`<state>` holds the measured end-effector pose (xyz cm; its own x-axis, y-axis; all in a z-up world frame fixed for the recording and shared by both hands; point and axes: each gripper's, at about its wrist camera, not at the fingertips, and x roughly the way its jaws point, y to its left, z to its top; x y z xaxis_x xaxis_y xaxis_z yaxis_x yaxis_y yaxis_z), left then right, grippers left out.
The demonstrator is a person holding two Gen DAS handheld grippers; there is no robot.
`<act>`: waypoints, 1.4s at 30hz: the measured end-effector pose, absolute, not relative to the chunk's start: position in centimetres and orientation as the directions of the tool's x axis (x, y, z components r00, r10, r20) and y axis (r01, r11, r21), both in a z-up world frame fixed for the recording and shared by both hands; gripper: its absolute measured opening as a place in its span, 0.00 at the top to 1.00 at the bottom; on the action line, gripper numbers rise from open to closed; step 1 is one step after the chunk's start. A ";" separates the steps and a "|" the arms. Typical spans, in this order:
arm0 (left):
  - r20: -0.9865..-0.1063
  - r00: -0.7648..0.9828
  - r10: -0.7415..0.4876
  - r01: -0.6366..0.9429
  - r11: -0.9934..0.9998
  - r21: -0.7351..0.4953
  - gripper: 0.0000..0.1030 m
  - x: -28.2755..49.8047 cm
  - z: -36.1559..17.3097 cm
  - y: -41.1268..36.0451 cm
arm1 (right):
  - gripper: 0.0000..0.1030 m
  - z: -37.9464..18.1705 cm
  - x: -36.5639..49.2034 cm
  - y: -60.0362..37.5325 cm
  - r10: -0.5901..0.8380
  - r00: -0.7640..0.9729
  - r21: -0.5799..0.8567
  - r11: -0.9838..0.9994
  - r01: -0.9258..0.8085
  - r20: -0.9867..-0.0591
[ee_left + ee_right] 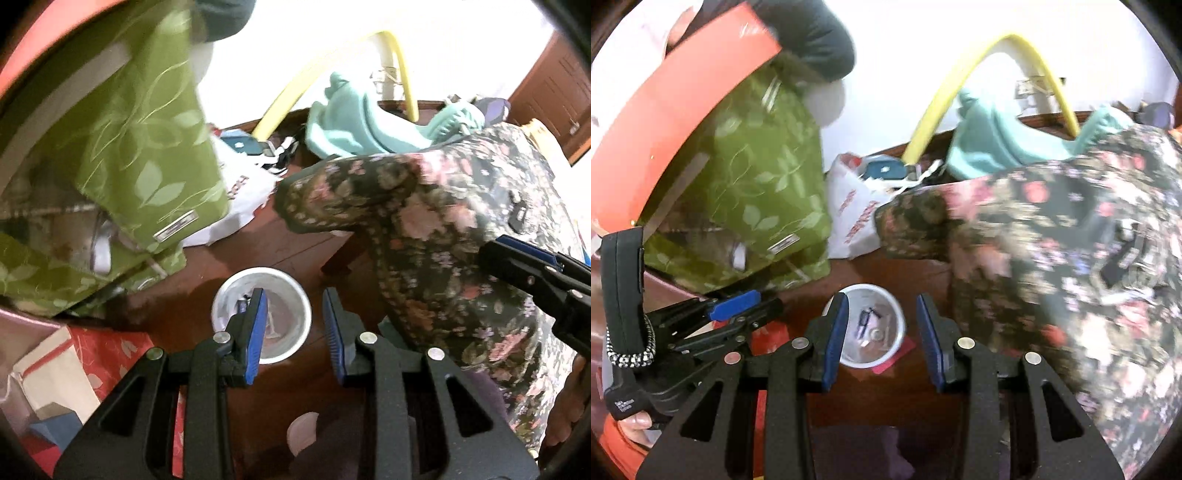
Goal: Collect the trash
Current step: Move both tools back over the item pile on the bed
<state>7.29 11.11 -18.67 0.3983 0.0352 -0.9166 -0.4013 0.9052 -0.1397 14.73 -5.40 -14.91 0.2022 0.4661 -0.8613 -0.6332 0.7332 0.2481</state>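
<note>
A white cup [280,317] with a silvery inside stands on the brown wooden surface [266,251], with small dark scraps lying in it. My left gripper [293,295] hovers above it, open, with nothing between the pads. Its left finger overlaps the cup's rim in the picture only. From the right wrist view the same cup [875,332] sits below my right gripper [882,297], also open and empty. The right gripper [517,266] shows at the right edge of the left wrist view, and the left gripper [757,314] at the left of the right wrist view.
A green leaf-print bag [147,155] leans at the left and a white printed plastic bag [853,210] lies behind the cup. Floral cloth [461,236] fills the right. Teal cloth [351,125] and a yellow hose [402,62] lie behind. A red gift bag [103,354] is lower left.
</note>
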 end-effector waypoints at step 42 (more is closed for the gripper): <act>-0.908 0.381 -0.175 0.045 0.984 -0.170 0.59 29.1 -20.2 -11.1 | 0.47 -19.5 38.5 -37.4 0.278 0.360 0.250 0.960 -0.122 -0.891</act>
<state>29.15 -11.12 -20.24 0.3808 -0.1747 -0.9080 0.0451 0.9843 -0.1704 38.50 -37.41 -19.48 0.3602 0.2777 -0.8906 -0.1222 0.9605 0.2501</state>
